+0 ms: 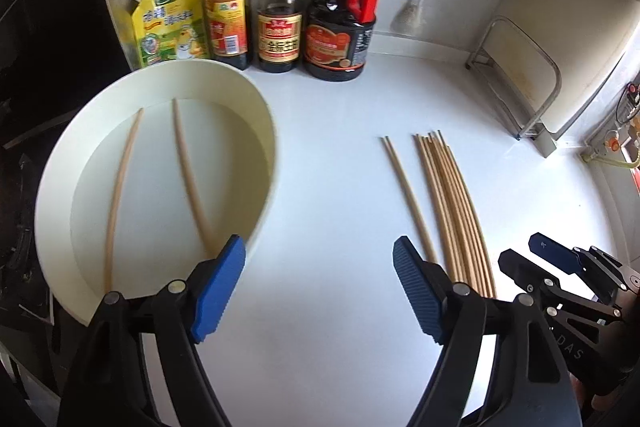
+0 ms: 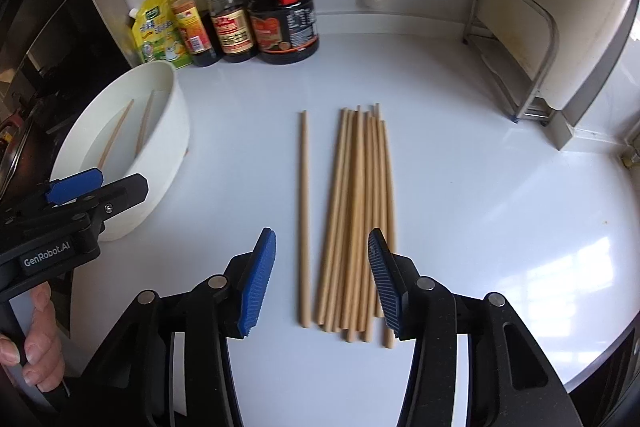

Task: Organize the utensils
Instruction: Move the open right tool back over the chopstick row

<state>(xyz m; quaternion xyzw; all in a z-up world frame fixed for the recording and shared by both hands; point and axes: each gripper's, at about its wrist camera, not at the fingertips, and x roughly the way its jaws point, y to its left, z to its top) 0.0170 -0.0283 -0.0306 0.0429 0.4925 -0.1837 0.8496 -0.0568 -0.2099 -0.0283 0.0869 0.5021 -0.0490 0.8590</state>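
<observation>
Both tools stand open and grip nothing. The left gripper (image 1: 318, 281), at the bottom of its view, spreads its blue ribbed pads wide over the bare white countertop (image 1: 332, 163). To its left sits a round white plastic basin (image 1: 256, 115) holding two wooden chopsticks (image 1: 188, 171). The right gripper (image 2: 322, 281), lower centre of its view, hovers with jaws apart above a bundle of wooden chopsticks (image 2: 362, 211), one single chopstick (image 2: 304, 211) lying just left of the bundle. Sauce bottles (image 2: 232, 11) line the upper left.

Home kitchen, sauce bottles (image 1: 280, 7), white counter (image 1: 340, 147)
</observation>
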